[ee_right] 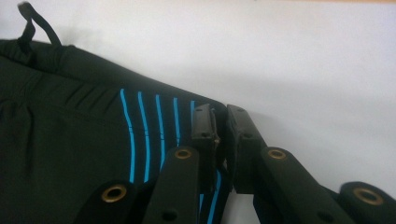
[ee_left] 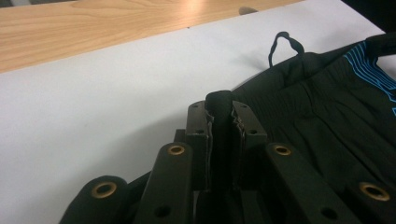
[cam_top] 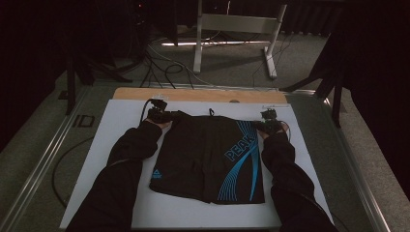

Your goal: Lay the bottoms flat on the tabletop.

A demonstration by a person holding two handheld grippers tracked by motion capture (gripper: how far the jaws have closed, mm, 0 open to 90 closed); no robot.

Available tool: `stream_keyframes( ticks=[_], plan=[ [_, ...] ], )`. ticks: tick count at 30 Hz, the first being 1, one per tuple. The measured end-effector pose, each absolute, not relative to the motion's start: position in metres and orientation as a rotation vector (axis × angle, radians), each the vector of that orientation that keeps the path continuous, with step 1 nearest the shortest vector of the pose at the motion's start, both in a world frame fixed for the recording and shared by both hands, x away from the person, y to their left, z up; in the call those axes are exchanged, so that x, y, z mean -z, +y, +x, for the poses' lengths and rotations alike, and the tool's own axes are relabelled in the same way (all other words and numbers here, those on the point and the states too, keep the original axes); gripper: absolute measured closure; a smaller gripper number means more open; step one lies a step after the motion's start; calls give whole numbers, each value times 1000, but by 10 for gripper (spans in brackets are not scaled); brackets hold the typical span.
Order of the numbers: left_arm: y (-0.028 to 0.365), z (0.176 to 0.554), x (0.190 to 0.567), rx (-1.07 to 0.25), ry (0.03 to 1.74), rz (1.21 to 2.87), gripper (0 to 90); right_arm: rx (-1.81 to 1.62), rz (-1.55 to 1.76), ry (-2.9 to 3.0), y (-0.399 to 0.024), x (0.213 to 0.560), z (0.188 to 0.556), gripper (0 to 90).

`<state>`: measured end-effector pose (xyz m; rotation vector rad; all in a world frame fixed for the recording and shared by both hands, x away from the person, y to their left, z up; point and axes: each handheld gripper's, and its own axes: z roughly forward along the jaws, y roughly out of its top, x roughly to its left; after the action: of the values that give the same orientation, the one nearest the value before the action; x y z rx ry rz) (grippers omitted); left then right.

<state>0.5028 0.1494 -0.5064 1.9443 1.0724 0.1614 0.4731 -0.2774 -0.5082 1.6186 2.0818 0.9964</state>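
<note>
Black shorts (cam_top: 203, 154) with blue curved stripes and the word PEAK lie flat on a white sheet (cam_top: 121, 125), waistband at the far side. My left gripper (cam_top: 167, 116) sits at the waistband's left corner. In the left gripper view its jaws (ee_left: 224, 112) are shut on a fold of the black fabric (ee_left: 327, 107). My right gripper (cam_top: 261, 124) is at the right corner, and its jaws (ee_right: 220, 116) are shut on the striped edge of the shorts (ee_right: 60, 130). A drawstring loop (ee_left: 285, 44) pokes out from the middle of the waistband.
A strip of wooden tabletop (cam_top: 193, 94) runs along the far edge of the sheet. Beyond it stand a white metal frame (cam_top: 237, 24) and loose cables (cam_top: 159, 63) on the floor. Metal rails (cam_top: 43, 150) border the table's sides.
</note>
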Motion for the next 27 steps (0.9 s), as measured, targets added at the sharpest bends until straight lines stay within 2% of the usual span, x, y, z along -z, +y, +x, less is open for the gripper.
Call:
stream_keyframes(
  ticks=[14, 27],
  plan=[
    [169, 498, 494, -257, 1118, 1878, 801, -1016, 1534, 2060, -253, 488, 493, 831],
    [158, 514, 513, -295, 1175, 1913, 798, -922, 1571, 2058, -248, 498, 518, 830]
  ],
)
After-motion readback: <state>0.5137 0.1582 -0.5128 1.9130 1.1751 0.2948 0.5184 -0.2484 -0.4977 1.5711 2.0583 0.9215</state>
